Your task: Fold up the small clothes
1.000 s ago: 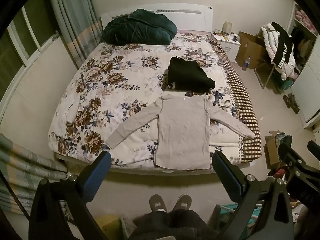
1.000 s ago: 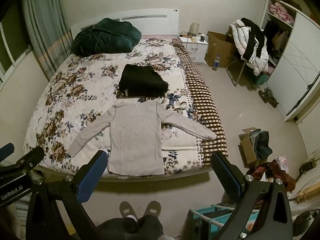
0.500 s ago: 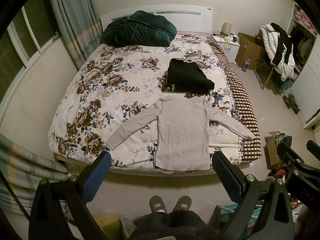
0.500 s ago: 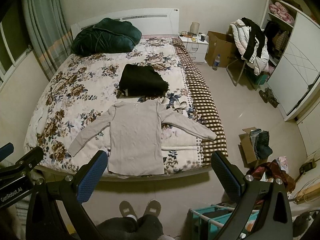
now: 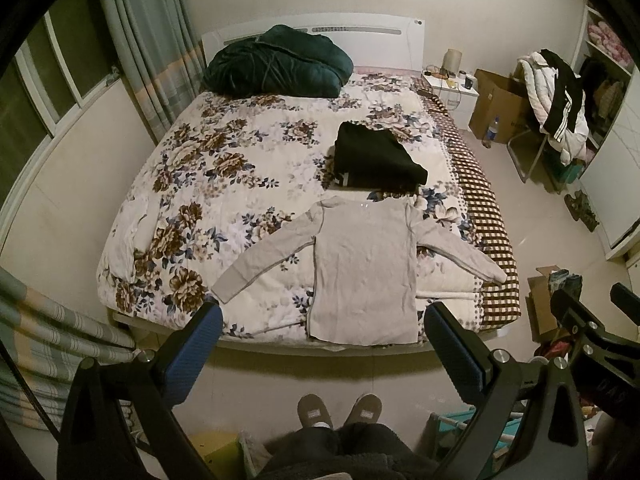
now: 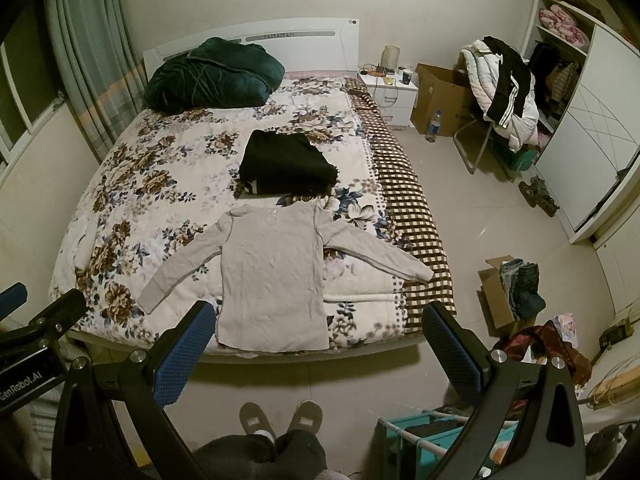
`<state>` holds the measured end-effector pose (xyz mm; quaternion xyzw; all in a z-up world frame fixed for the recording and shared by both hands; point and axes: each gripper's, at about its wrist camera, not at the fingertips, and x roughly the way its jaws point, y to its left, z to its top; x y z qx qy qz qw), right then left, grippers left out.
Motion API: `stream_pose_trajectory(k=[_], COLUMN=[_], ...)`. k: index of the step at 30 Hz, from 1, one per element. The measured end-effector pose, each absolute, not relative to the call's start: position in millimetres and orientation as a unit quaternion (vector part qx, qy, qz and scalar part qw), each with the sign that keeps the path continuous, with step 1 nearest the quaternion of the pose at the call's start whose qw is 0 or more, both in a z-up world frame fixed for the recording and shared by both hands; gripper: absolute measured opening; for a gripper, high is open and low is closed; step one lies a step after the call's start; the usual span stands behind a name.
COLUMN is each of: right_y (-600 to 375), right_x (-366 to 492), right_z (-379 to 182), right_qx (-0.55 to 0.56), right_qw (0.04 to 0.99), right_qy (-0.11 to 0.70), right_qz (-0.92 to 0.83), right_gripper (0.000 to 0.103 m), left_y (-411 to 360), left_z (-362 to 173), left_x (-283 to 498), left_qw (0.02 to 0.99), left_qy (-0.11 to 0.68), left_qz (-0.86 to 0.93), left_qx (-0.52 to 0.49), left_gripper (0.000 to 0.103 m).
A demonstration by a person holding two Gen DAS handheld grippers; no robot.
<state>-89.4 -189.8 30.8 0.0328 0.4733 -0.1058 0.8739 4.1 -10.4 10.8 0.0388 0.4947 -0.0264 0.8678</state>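
Observation:
A light grey long-sleeved shirt (image 5: 362,272) (image 6: 272,276) lies flat at the near edge of the floral bed (image 5: 224,184) (image 6: 160,184), both sleeves spread outward. A folded black garment (image 5: 376,158) (image 6: 286,168) rests just beyond its collar. My left gripper (image 5: 322,346) hangs open well above and in front of the bed, holding nothing. My right gripper (image 6: 318,346) is also open and empty, at a similar height. The blue pads (image 5: 192,356) (image 6: 182,356) frame the shirt's hem in each view.
A dark green duvet (image 5: 276,62) is bunched at the headboard. A person's slippered feet (image 5: 338,412) stand on the tiled floor before the bed. A teal rack (image 6: 432,436), cardboard boxes (image 6: 504,296) and a clothes-laden chair (image 6: 502,88) crowd the right side.
Both views have shifted only slightly; the shirt and black garment lie as before, and both grippers stay open.

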Motion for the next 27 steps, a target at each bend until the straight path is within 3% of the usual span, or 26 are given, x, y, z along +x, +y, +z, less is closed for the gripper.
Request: stream_pose_trajectory(k=[27], right_y=[-186], right_x=[-88], right_z=[45], right_qx=[0.033], right_qw=[0.875], right_qy=[0.472], right_qz=[-0.103], right_gripper=[0.103], left_y=[-13], left_z=[21], left_x=[9], left_qw=[0.870], left_qy=[0.491], left_qz=[-0.027], left_qx=[0.036], left_gripper=[0.103])
